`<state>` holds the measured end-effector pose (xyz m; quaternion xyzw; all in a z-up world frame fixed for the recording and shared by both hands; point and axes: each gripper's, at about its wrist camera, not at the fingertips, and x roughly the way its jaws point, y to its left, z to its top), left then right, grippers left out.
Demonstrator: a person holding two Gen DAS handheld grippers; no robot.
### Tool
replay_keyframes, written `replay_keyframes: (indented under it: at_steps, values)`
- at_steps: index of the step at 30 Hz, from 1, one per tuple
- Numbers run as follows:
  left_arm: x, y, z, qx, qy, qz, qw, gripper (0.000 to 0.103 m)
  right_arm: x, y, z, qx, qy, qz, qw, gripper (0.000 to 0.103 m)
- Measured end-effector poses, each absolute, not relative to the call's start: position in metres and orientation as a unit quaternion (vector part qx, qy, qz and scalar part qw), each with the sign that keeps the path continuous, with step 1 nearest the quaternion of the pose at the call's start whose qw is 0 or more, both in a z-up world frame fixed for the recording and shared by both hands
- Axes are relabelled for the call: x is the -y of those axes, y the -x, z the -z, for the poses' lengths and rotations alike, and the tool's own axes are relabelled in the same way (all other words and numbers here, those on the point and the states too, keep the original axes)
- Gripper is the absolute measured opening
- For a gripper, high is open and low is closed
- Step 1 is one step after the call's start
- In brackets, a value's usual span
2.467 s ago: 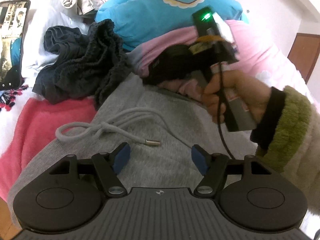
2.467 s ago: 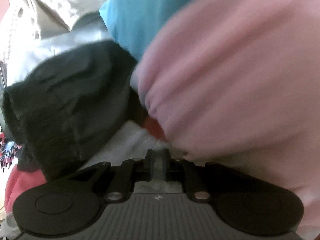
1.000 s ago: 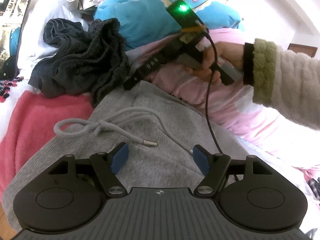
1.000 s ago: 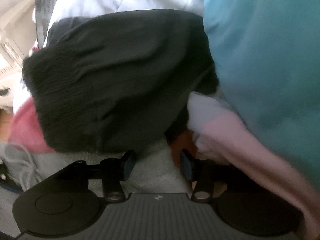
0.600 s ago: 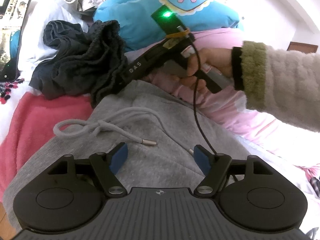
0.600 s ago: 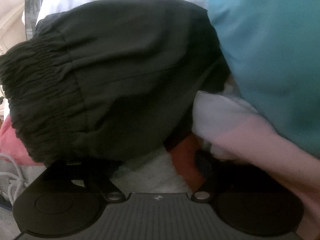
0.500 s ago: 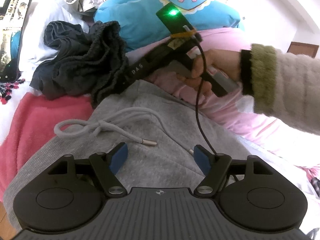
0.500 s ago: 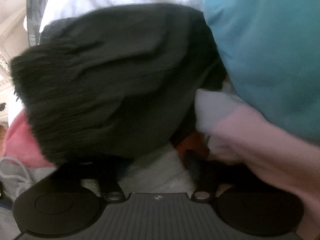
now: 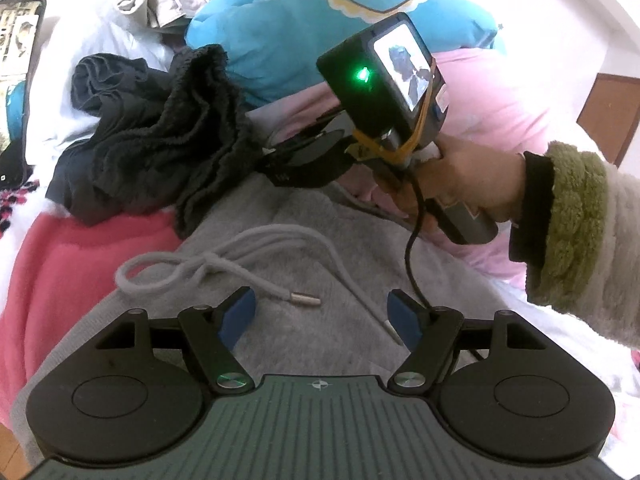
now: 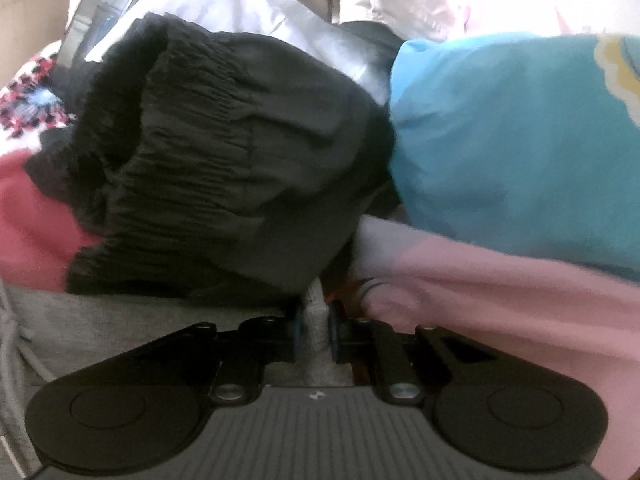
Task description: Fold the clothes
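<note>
A grey garment (image 9: 288,240) with a white drawstring (image 9: 208,260) lies spread under my left gripper (image 9: 322,312), which hangs open just above it with nothing between its blue pads. At the garment's far edge, a hand (image 9: 468,176) holds my right gripper (image 9: 276,168), tips against a crumpled black garment (image 9: 152,136). In the right wrist view the right gripper (image 10: 315,332) is closing its jaws, and a fold of the grey garment (image 10: 316,320) is pinched between the pads. The black garment (image 10: 224,184) bulges just beyond the tips.
A blue plush cushion (image 9: 320,20) and pink bedding (image 10: 500,312) crowd the far right side. A coral-red cloth (image 9: 80,260) lies under the grey garment at left. A phone screen (image 9: 16,60) stands at the far left, with white and beige clothes behind.
The right gripper swung down to the grey garment's far edge by the black garment, and its jaws went from open to closed on a grey fold. The left gripper stayed put.
</note>
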<state>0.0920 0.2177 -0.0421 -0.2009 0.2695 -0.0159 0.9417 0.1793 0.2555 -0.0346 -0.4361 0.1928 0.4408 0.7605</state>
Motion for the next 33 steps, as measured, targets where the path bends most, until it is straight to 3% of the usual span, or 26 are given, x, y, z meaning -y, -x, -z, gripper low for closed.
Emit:
replay_keyframes:
  at_steps: [10, 13, 15, 16, 19, 22, 25, 28, 30, 32, 33]
  values:
    - [-0.216, -0.097, 0.044, -0.278, 0.176, 0.018, 0.944, 0.073, -0.277, -0.2, 0.062, -0.178, 0.397, -0.432, 0.79, 0.015]
    - [-0.214, -0.091, 0.04, -0.278, 0.165, 0.015, 0.946, 0.073, -0.261, -0.197, 0.032, -0.188, 0.363, -0.438, 0.801, 0.016]
    - [-0.214, -0.086, 0.037, -0.275, 0.156, 0.013, 0.948, 0.073, -0.245, -0.193, 0.007, -0.196, 0.339, -0.441, 0.807, 0.022]
    - [-0.214, -0.083, 0.036, -0.274, 0.152, 0.012, 0.95, 0.073, -0.235, -0.191, -0.005, -0.2, 0.325, -0.442, 0.812, 0.03]
    - [-0.214, -0.076, 0.037, -0.276, 0.131, 0.004, 0.952, 0.073, -0.167, -0.181, -0.045, -0.221, 0.24, -0.419, 0.848, 0.032]
    - [-0.217, -0.07, 0.044, -0.287, 0.112, -0.002, 0.951, 0.073, -0.096, -0.203, -0.068, -0.275, 0.14, -0.388, 0.869, 0.03]
    - [-0.217, -0.065, 0.044, -0.29, 0.094, -0.002, 0.952, 0.073, -0.102, -0.256, -0.04, -0.352, 0.091, -0.362, 0.858, 0.028]
    - [-0.214, -0.064, 0.044, -0.292, 0.081, -0.006, 0.953, 0.073, -0.103, -0.248, -0.006, -0.404, 0.089, -0.333, 0.847, 0.025]
    - [-0.214, -0.063, 0.044, -0.291, 0.081, -0.008, 0.953, 0.073, -0.094, -0.254, 0.02, -0.423, 0.107, -0.301, 0.848, 0.019]
    - [-0.214, -0.062, 0.044, -0.291, 0.081, -0.011, 0.953, 0.073, -0.105, -0.262, 0.056, -0.421, 0.132, -0.266, 0.857, 0.001]
    - [-0.215, -0.061, 0.043, -0.29, 0.081, -0.011, 0.954, 0.073, -0.104, -0.268, 0.06, -0.404, 0.133, -0.263, 0.866, 0.0]
